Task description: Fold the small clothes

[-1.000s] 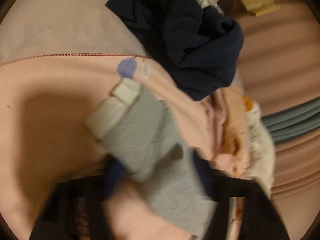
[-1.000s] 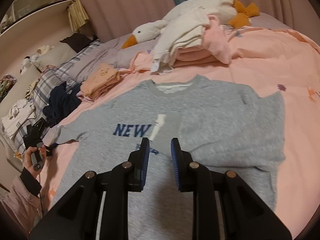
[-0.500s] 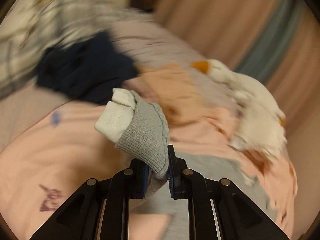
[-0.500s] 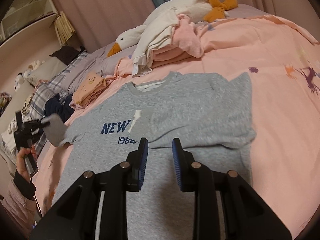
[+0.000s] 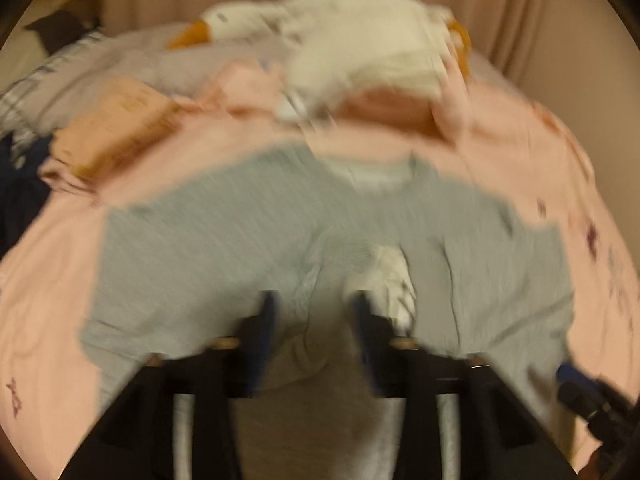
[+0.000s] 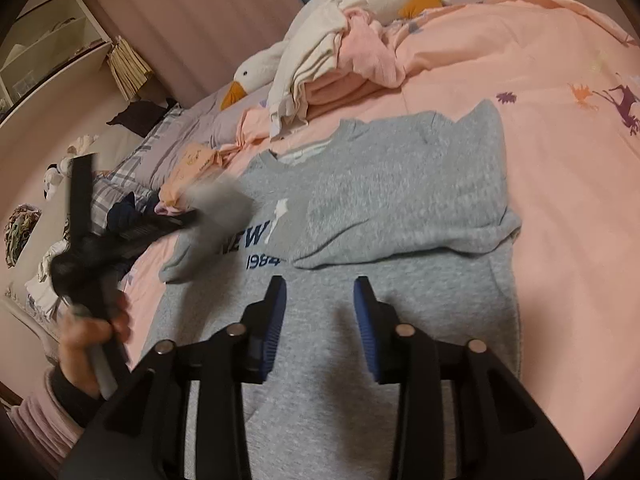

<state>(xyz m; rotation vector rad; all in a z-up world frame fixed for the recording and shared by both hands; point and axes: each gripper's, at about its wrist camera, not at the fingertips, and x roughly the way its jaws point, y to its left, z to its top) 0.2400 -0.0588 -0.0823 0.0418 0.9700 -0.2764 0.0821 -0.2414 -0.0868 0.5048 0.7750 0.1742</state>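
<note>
Blurred and cut-off parts

The whole left wrist view is motion-smeared; the left gripper blurs in the right view, its grip on the grey sleeve unreadable.

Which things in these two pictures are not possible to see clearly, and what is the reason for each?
- Left gripper: left wrist view is motion-blurred, so its grip on the grey sleeve is uncertain.
- Same sleeve: in the right wrist view it is a blurred smear.
- Sweatshirt print: the folded right sleeve covers everything after "NEW" and "1984".
- Sweatshirt hem: hidden behind the right gripper.
- Shelf contents: too small.
</note>
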